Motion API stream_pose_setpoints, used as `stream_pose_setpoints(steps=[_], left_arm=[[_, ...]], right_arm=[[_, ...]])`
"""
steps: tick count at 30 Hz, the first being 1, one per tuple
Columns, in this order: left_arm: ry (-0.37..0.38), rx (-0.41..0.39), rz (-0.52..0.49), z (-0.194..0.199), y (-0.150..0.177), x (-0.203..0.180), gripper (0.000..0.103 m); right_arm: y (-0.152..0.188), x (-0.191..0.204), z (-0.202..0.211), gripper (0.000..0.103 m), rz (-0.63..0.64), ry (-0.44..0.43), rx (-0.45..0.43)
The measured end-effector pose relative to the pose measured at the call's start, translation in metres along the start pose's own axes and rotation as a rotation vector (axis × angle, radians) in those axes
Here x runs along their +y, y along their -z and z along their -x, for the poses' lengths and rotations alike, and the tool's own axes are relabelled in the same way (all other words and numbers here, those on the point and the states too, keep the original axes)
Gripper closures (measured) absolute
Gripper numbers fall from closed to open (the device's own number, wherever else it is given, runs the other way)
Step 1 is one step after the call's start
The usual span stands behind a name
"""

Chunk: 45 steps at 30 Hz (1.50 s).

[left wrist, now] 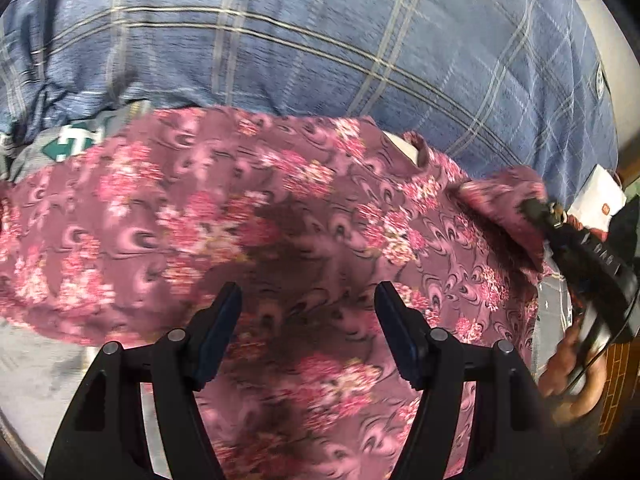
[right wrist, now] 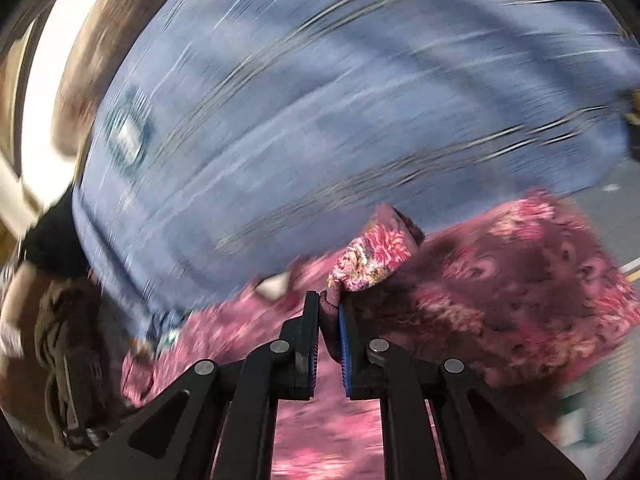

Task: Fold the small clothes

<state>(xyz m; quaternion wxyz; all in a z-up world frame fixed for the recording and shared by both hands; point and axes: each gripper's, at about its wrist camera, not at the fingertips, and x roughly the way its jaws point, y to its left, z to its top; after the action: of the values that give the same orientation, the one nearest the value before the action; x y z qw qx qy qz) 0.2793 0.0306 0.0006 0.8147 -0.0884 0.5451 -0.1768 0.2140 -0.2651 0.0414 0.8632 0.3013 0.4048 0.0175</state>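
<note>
A pink flowered garment (left wrist: 248, 216) lies spread across the bed. My left gripper (left wrist: 308, 300) hovers just above its middle, jaws wide apart and nothing between them. At the right edge of the left wrist view my right gripper (left wrist: 532, 206) comes in, shut on a bunched edge of the garment. In the blurred right wrist view the same gripper (right wrist: 329, 300) pinches a fold of the flowered garment (right wrist: 500, 280) between its pads, and the cloth rises in a hump to the right of the fingers.
A blue plaid blanket (left wrist: 320, 40) covers the bed behind the garment. A grey and green cloth (left wrist: 76, 140) peeks out at the left. A white box (left wrist: 596, 196) lies at the right edge, and a person's hand (left wrist: 572, 376) holds the right tool there.
</note>
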Motion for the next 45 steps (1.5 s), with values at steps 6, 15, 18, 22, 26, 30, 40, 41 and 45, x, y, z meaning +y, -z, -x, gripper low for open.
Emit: stream_pose_setpoints(steps=[6,15,18,22,26,30,40,41,45], left_arm=[[-0.005,-0.031,0.061,0.017,0.001,0.033,0.035],[0.064,0.040,0.068,-0.013,0.011,0.011,0.035],[0.102,0.108,0.075,-0.037,0.013,-0.008,0.035],[0.057,0.090,0.073,-0.057,0.007,-0.038,0.038],[0.052,0.016,0.103,-0.041,-0.007,-0.046,0.099],[0.001,-0.084,0.113,-0.007,-0.013,-0.039,0.099],[-0.031,-0.011,0.131,-0.020,-0.004,-0.016,0.097],[-0.052,0.014,0.124,-0.031,0.001,-0.016,0.096],[-0.090,0.050,0.094,-0.044,0.015,-0.013,0.092]], right_arm=[[0.047,0.075,-0.068,0.085,0.031,-0.073,0.133],[0.114,0.064,-0.054,0.071,-0.023,-0.164,0.275],[0.113,0.028,-0.016,0.068,-0.090,-0.147,0.212],[0.104,-0.033,0.038,0.067,-0.179,-0.079,0.116],[0.098,-0.087,0.077,0.065,-0.301,-0.049,0.018],[0.092,-0.127,0.086,0.059,-0.422,-0.095,-0.027],[0.070,-0.153,0.084,0.099,-0.514,-0.082,-0.189],[0.072,-0.153,0.084,0.099,-0.502,-0.052,-0.191],[0.088,-0.169,0.070,0.100,-0.522,-0.013,-0.060]])
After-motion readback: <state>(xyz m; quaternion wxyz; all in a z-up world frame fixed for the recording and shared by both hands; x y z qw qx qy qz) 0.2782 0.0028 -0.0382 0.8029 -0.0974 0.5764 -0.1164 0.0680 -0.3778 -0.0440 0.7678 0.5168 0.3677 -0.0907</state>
